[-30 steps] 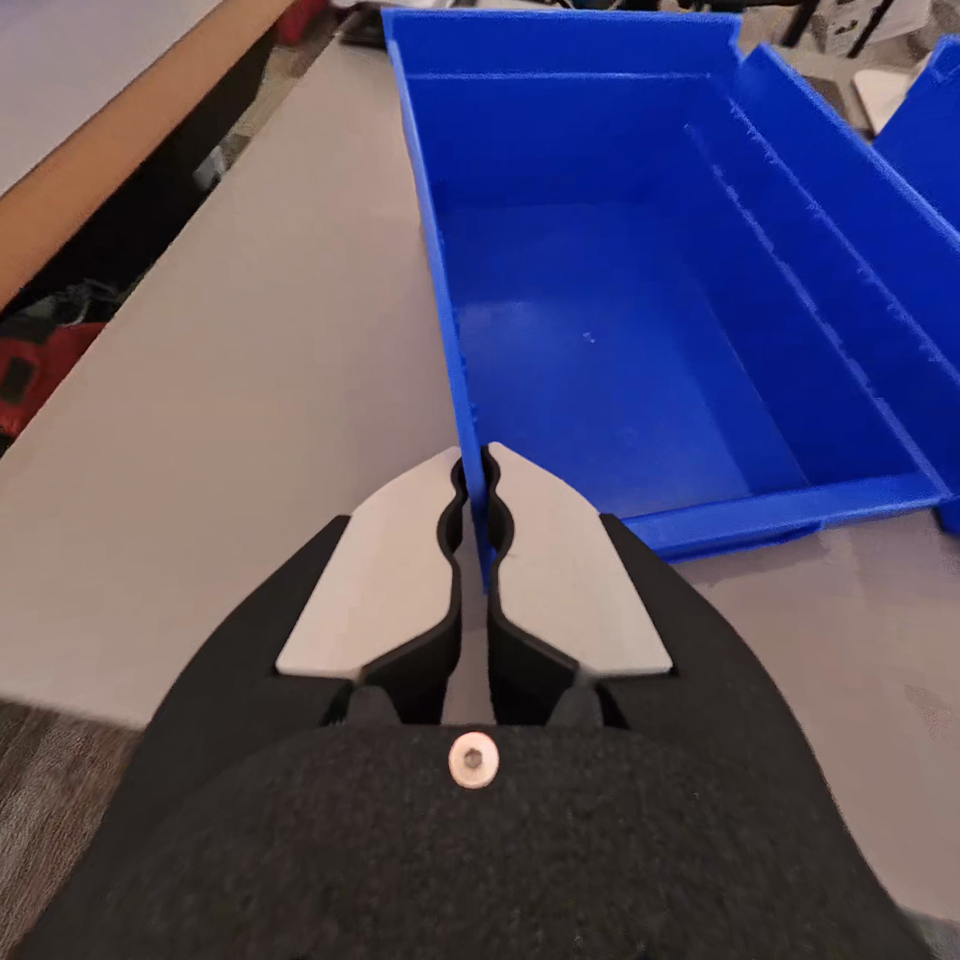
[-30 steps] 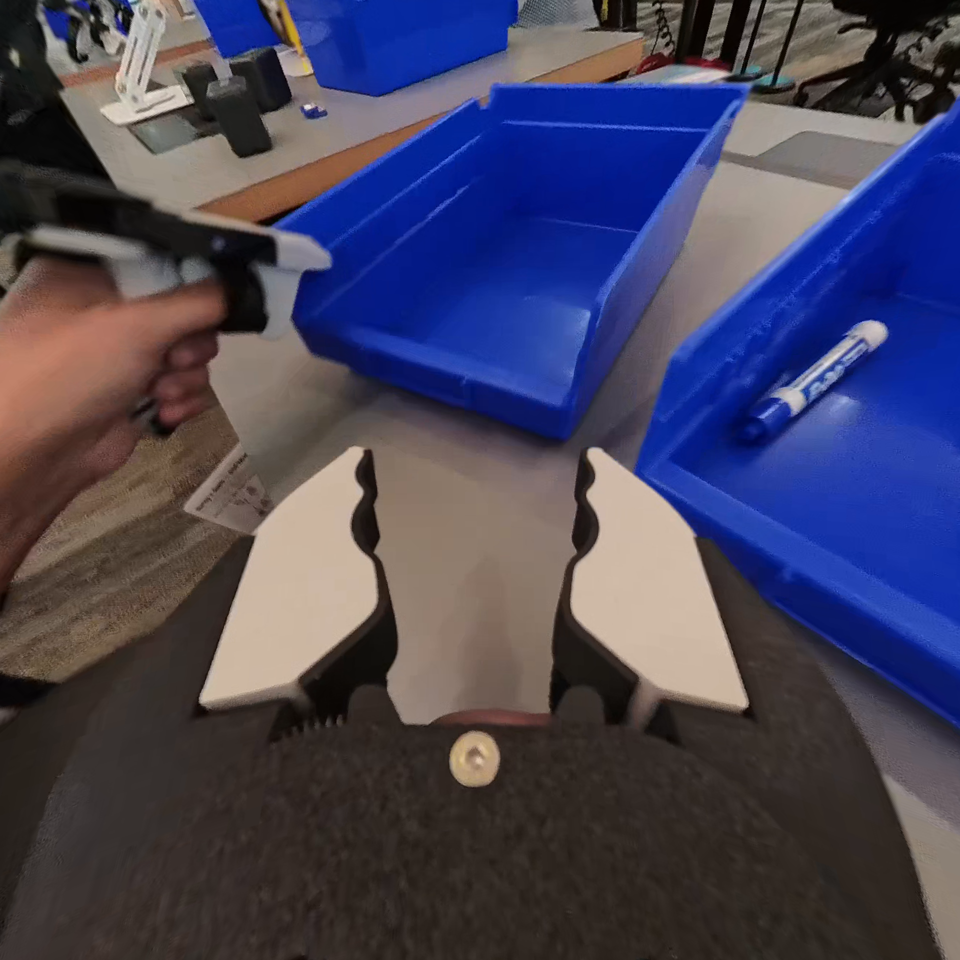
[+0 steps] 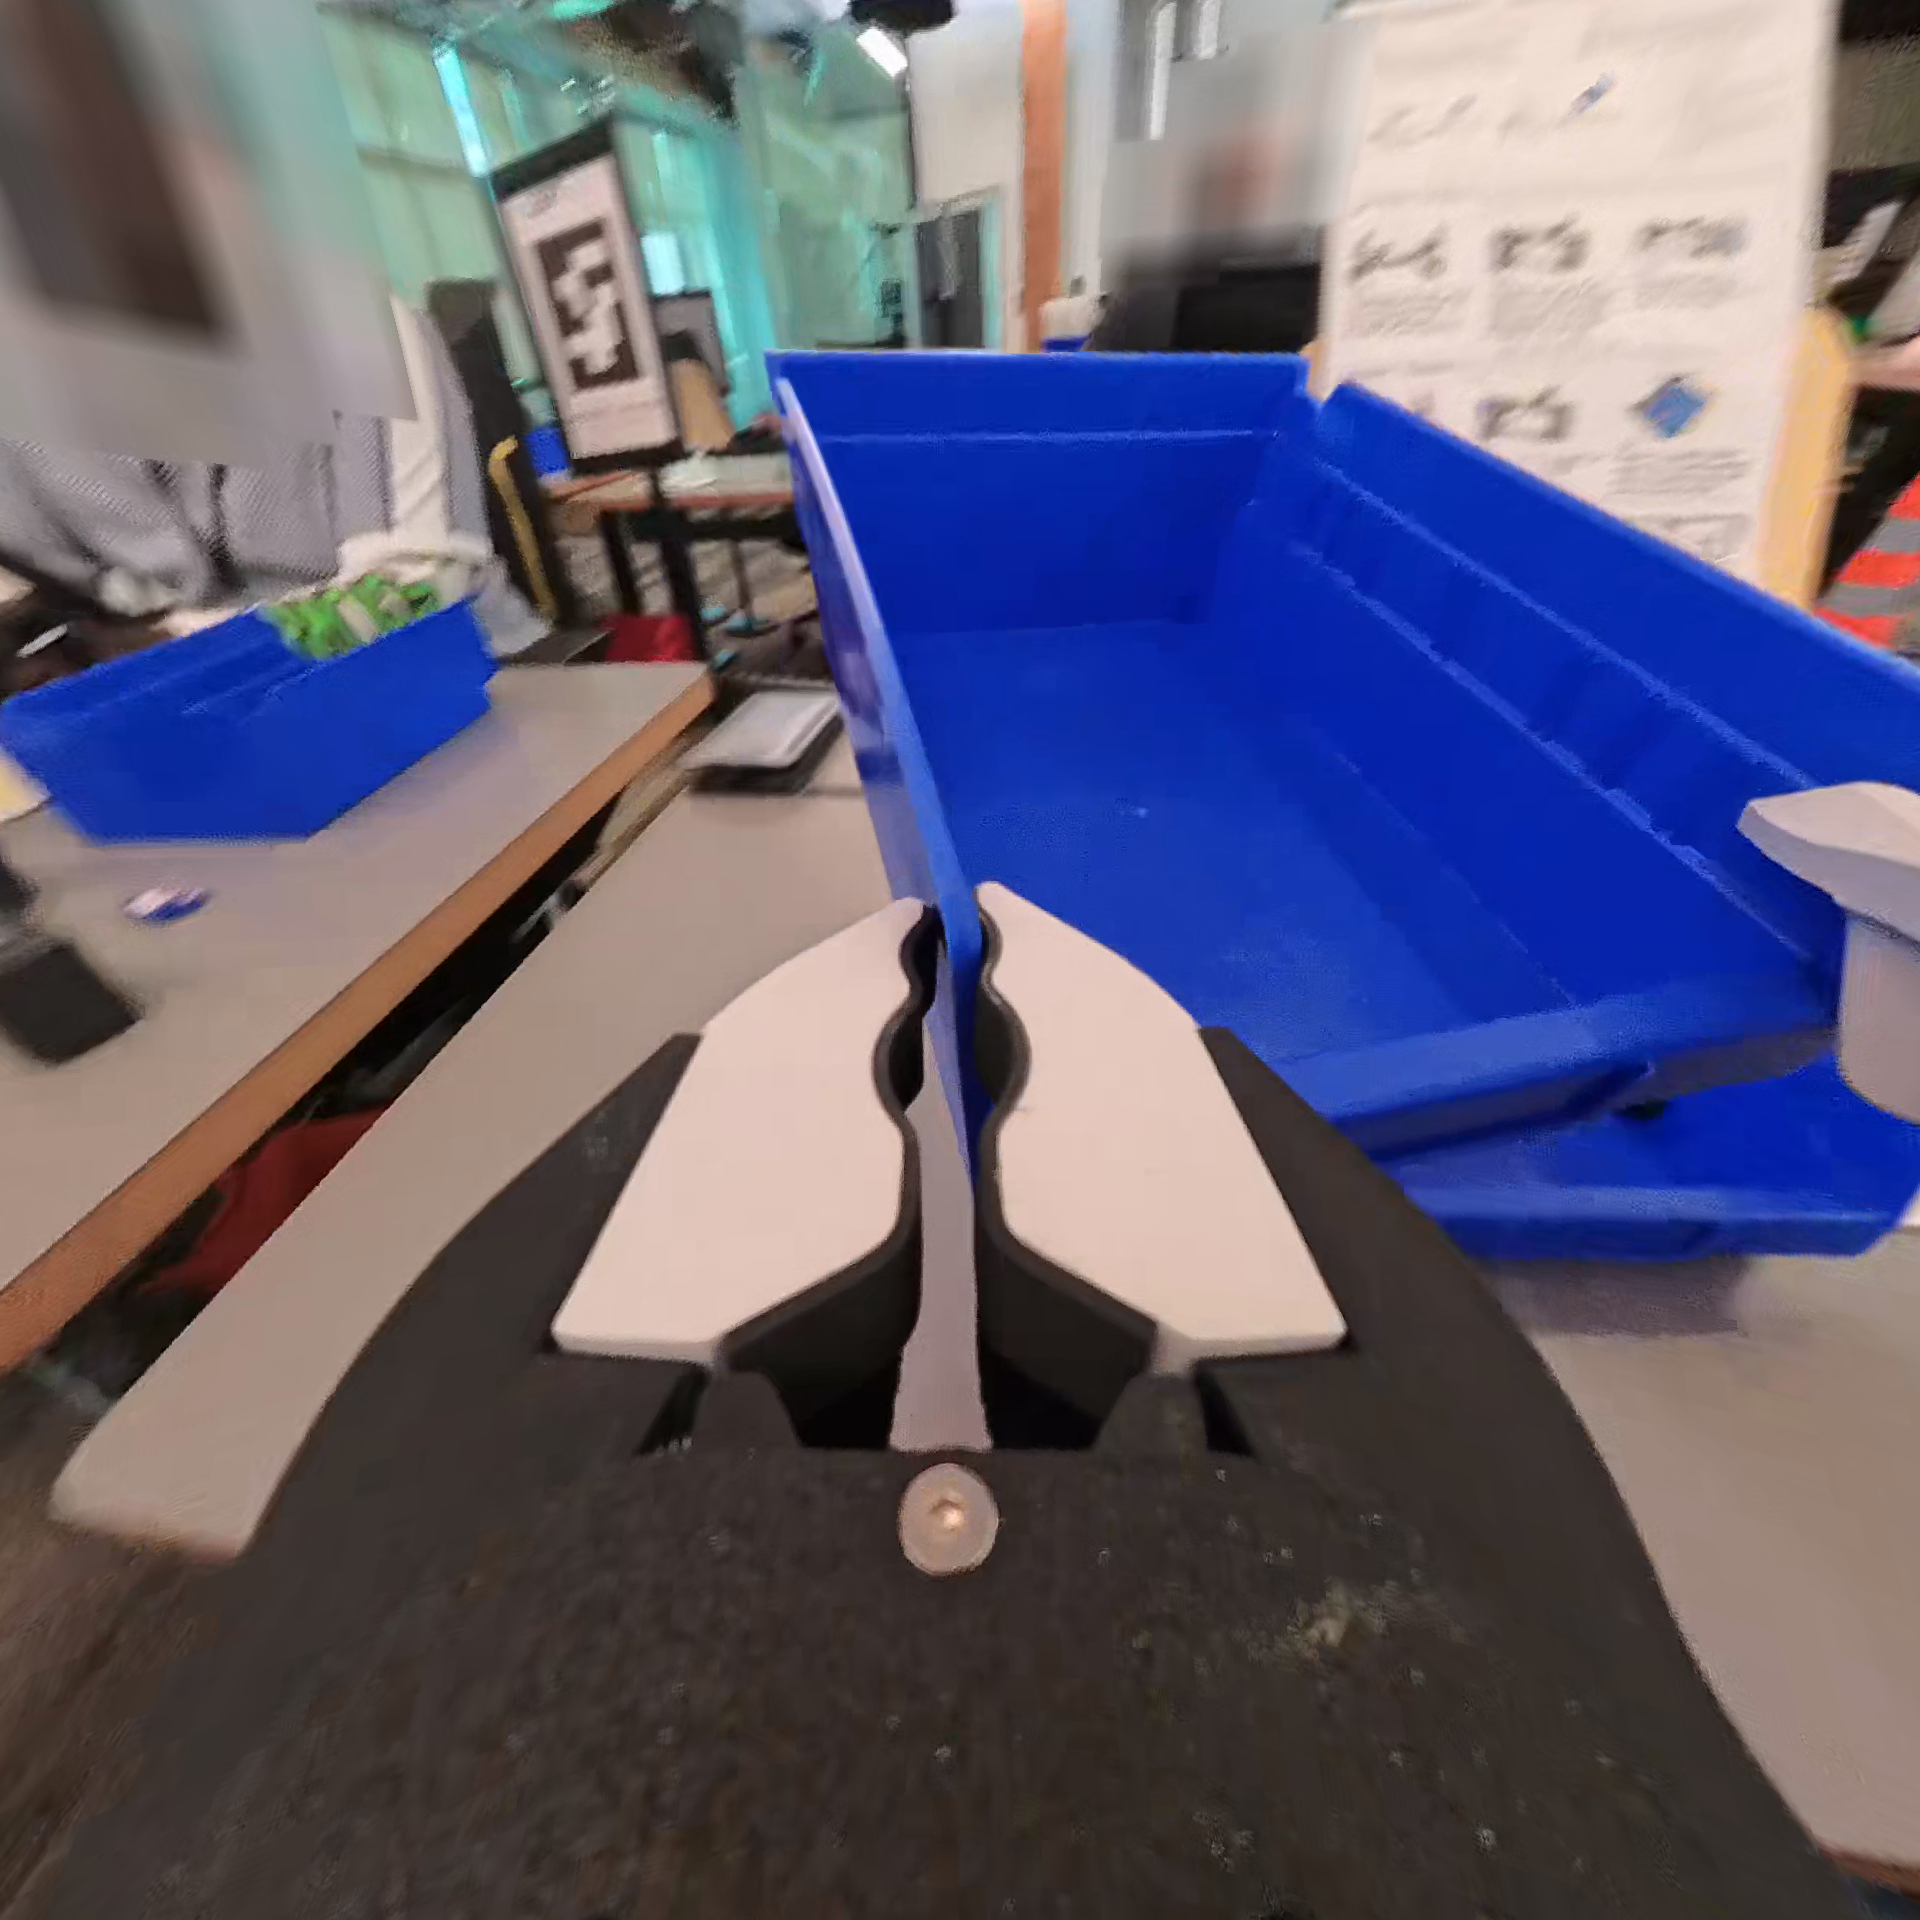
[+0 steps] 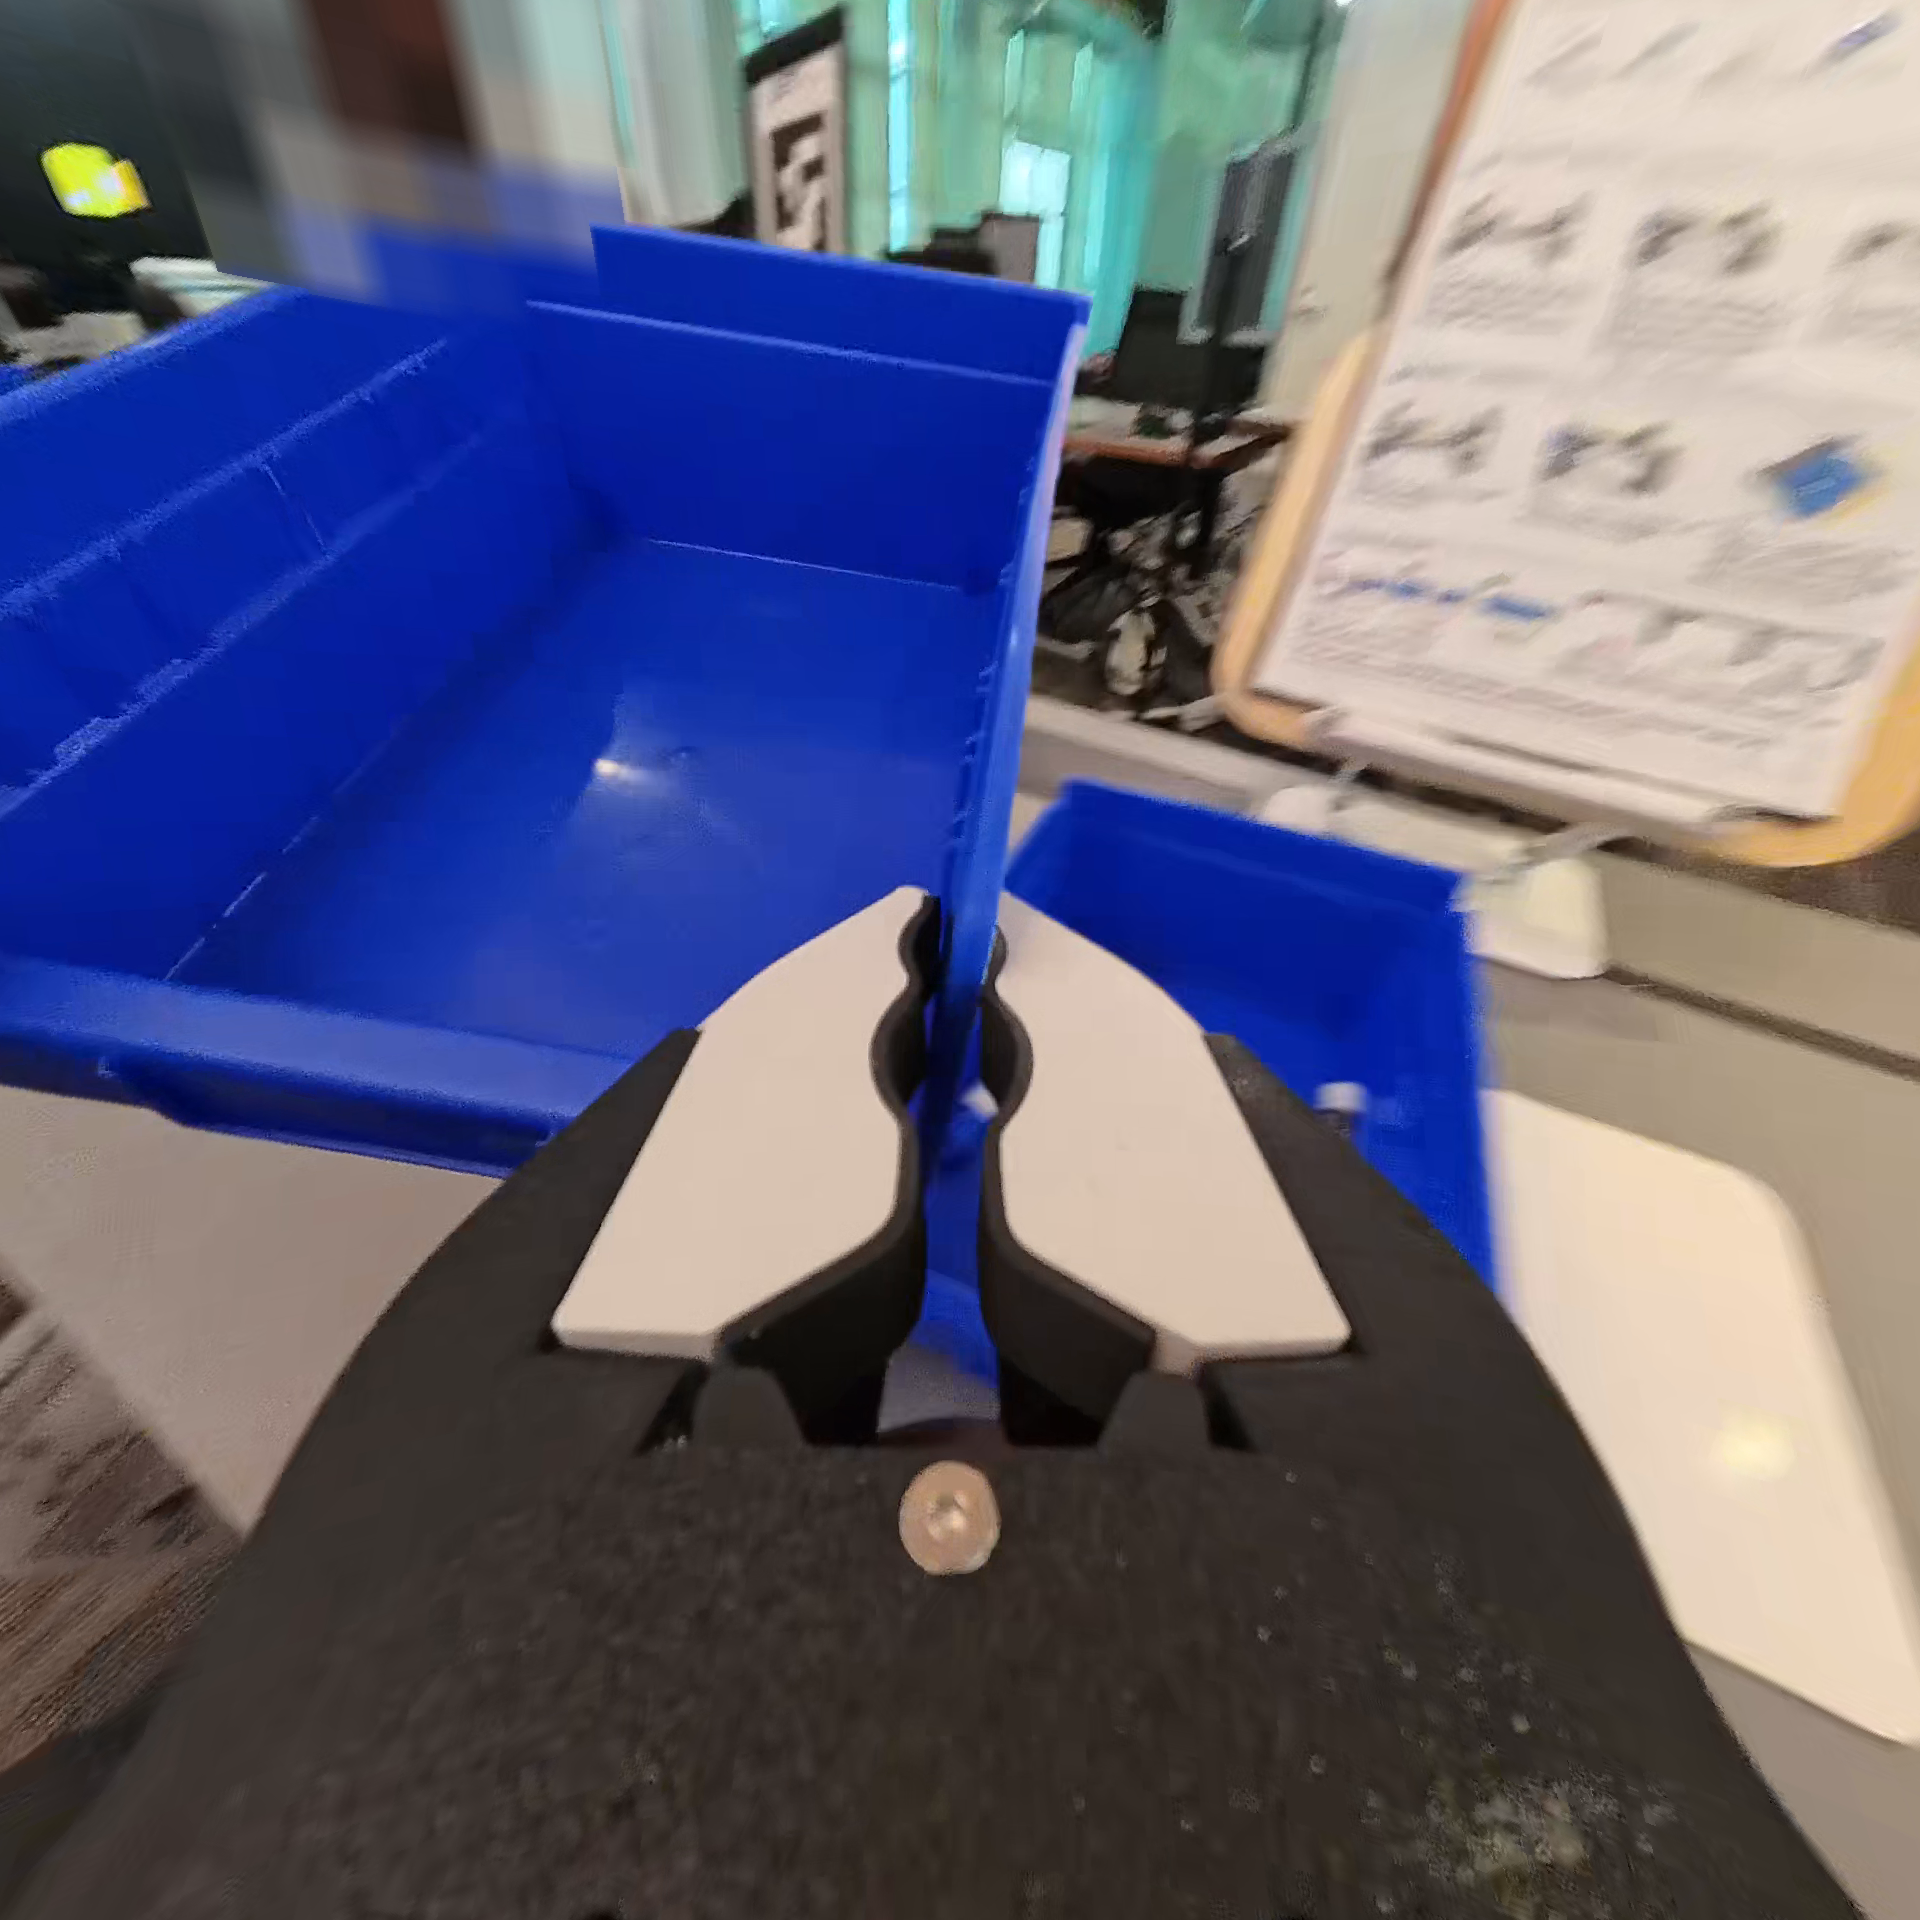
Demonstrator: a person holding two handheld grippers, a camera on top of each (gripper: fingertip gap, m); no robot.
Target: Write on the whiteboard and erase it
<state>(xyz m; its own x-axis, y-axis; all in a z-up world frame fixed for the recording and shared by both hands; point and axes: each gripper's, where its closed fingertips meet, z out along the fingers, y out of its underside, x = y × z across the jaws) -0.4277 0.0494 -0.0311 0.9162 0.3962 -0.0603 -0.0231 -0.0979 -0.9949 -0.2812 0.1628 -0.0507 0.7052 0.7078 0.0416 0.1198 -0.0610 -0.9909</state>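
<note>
The whiteboard (image 4: pixel 1621 1455) lies flat at the right wrist view's lower right on the worktop (image 4: pixel 156 1195), untouched. Both tools pinch opposite walls of the empty blue bin (image 3: pixel 1195 852), left tool (image 3: pixel 951 925) and right tool (image 4: pixel 961 920) narrowed onto its rims, probably lifting it aside. A second blue bin (image 4: pixel 1247 935) sits just behind.

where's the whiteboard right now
In the right wrist view the whiteboard lies flat on the grey table at the lower right, just right of the smaller blue bin. The left wrist view doesn't show it.
</note>
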